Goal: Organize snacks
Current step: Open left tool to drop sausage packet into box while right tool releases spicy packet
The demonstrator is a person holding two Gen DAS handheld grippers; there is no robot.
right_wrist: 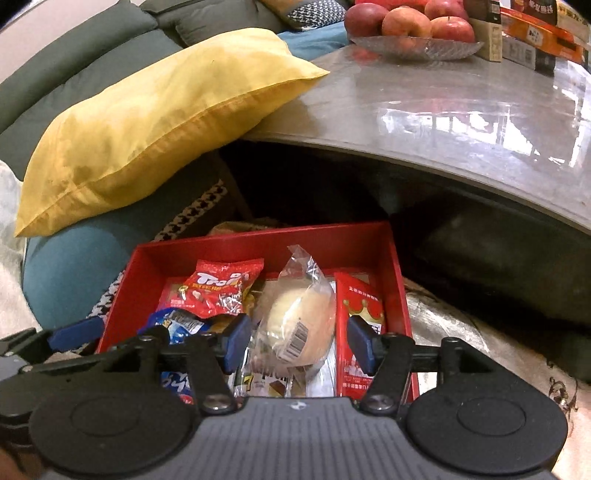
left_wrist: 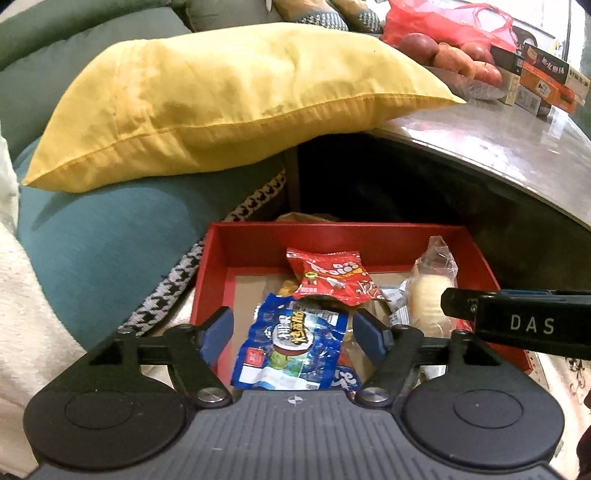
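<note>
A red box (left_wrist: 369,236) sits on the floor and holds several snacks. In the left wrist view a blue snack packet (left_wrist: 291,347) lies between the open fingers of my left gripper (left_wrist: 293,332), with a red Trolli packet (left_wrist: 332,277) behind it and a wrapped bun (left_wrist: 428,295) to the right. In the right wrist view the red box (right_wrist: 258,240) shows the wrapped bun (right_wrist: 299,321) between the open fingers of my right gripper (right_wrist: 295,341), a red carton (right_wrist: 358,314) on the right and the Trolli packet (right_wrist: 218,291) on the left. Whether either gripper touches a snack is unclear.
A yellow pillow (left_wrist: 229,99) rests on a teal cushion (left_wrist: 103,243) and overlaps a grey table (left_wrist: 491,144). On the table stand a glass dish of apples (right_wrist: 410,22) and stacked boxes (left_wrist: 546,81). A dark gap lies under the table behind the box.
</note>
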